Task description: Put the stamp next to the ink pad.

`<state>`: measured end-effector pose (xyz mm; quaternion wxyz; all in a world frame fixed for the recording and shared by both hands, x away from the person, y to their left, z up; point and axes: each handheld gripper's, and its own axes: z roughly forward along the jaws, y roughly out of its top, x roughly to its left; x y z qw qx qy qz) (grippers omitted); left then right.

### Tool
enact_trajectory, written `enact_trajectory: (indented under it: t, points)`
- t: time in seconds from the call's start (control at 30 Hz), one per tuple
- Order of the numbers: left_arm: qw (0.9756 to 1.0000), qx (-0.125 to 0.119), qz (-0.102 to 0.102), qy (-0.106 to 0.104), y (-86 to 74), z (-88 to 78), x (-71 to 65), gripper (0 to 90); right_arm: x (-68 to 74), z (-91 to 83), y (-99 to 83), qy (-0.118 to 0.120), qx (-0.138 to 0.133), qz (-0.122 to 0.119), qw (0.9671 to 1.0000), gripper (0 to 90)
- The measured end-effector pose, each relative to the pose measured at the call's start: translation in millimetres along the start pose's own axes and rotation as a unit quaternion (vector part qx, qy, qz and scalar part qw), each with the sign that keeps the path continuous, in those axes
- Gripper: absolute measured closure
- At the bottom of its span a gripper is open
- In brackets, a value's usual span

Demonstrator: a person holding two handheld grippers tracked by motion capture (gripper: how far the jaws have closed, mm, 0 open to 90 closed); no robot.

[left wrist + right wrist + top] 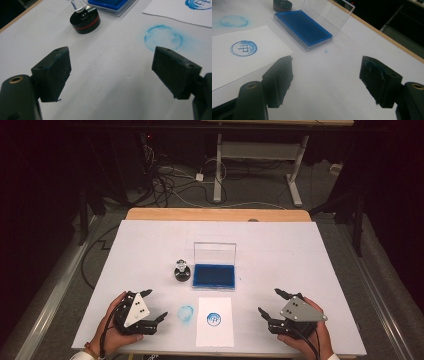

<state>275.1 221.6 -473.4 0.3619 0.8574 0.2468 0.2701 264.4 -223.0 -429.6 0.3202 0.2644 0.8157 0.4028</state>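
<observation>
A round black stamp with a clear handle stands on the white table, left of the open blue ink pad; the stamp and the ink pad also appear in the gripper views. A white sheet in front of the pad bears a blue round stamp print. A blue ring smudge marks the table left of the sheet. My left gripper rests open at the front left, nothing between its fingers. My right gripper rests open at the front right, likewise empty.
The ink pad's clear lid stands upright behind it. The table's wooden far edge borders a dark floor with cables and a desk frame.
</observation>
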Motion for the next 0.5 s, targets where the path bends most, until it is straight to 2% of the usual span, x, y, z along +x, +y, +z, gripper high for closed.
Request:
enact_trajectory:
  t: [0.17,0.5]
  points:
    - [1.0000,0.001,-0.010,0.002,0.3,1.8,2.2,15.4,-2.0,0.8,-0.8,0.000,0.001,0.001,1.0000,26.9]
    - [0.9999,0.010,-0.008,0.000,3.2,8.3,1.6,15.3,-7.3,-0.7,-3.4,-0.001,-0.004,0.008,1.0000,26.8]
